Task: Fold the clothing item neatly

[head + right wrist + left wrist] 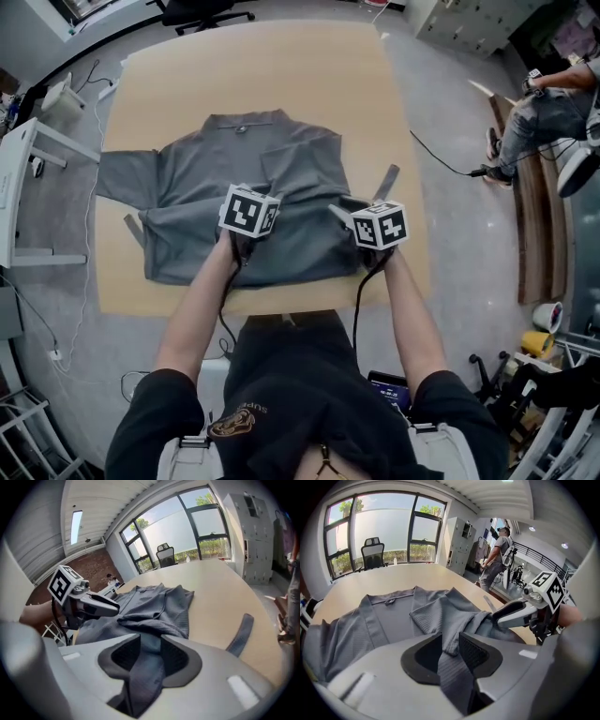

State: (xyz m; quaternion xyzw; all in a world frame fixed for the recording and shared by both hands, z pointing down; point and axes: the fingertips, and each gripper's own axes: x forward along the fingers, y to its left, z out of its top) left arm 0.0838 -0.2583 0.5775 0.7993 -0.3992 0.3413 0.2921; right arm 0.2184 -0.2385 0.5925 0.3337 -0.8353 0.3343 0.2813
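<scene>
The left gripper [451,641] has its jaws closed on a fold of the grey ribbed short-sleeved shirt [202,178]; the right gripper [149,645], near it, clamps another fold; ahead of both, the shirt spreads over the pale wooden table [253,75].

Reaches forward with both bare forearms, elbows bent, black short sleeves above. Holds the left gripper [249,214] and the right gripper [379,225] level and near each other, marker cubes up. Clamps each pair of jaws on a fold of the grey shirt [202,169], with cloth filling both narrow gaps.
</scene>
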